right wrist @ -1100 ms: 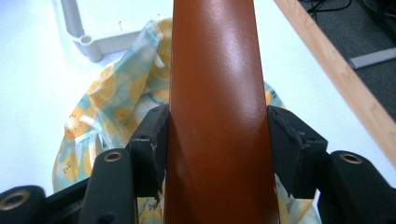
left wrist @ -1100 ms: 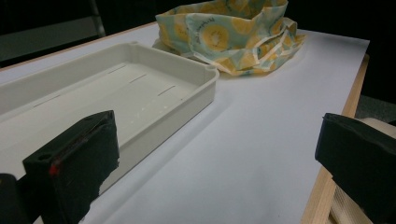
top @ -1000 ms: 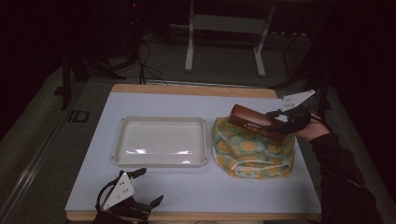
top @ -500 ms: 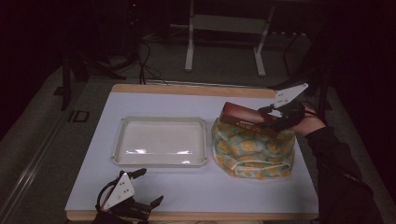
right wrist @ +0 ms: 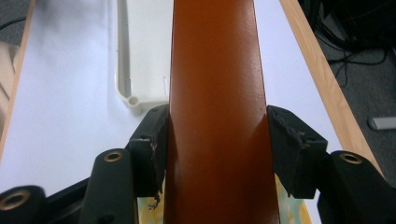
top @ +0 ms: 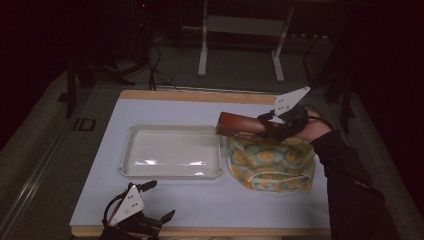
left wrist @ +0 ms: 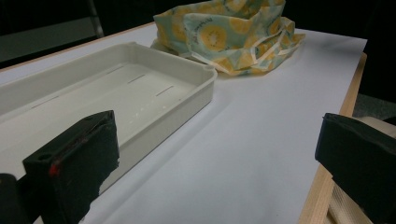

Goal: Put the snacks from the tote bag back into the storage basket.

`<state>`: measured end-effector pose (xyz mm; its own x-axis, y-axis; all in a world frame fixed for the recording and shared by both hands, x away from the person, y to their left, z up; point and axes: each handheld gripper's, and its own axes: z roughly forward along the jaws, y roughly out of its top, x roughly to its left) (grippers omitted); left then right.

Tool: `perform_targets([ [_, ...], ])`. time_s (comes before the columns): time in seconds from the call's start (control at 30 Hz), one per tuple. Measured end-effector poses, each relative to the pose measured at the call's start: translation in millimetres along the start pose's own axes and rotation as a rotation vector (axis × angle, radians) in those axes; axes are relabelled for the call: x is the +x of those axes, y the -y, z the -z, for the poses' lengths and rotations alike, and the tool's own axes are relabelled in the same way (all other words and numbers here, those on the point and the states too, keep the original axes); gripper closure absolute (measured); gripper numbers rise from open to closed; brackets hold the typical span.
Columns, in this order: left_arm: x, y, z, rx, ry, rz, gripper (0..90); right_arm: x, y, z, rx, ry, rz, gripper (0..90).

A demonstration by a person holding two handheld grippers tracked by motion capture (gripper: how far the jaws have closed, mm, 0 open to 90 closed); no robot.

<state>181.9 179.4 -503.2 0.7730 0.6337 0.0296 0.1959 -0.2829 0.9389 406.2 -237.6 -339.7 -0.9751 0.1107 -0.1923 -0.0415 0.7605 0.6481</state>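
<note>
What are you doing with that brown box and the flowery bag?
A person's right gripper is clamped on a brown box, holding it in the air above the patterned bag, pointing toward the white tray. The tray has nothing in it. The left gripper sits open near the table's front edge, holding nothing.

The white-topped table [top: 165,107] has a light wooden edge [top: 200,96] along its far side (the same trim runs down its right side in the right gripper view). Around it lies grey floor [top: 50,150]. Beyond the table stands a pale metal frame [top: 202,50] on two legs, with black cables [top: 160,70] trailing near it. A small grey object [right wrist: 383,122] lies on the floor beside the table; what it is cannot be told.
</note>
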Motion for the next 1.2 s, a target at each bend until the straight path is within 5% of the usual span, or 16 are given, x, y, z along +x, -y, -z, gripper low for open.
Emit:
perform_targets([
  [1.2,-3.6,-0.6,1.1,-0.006,0.030,-0.013,0.0,17.5,-78.8,-57.8,-0.021,-0.118,0.182,42.9],
])
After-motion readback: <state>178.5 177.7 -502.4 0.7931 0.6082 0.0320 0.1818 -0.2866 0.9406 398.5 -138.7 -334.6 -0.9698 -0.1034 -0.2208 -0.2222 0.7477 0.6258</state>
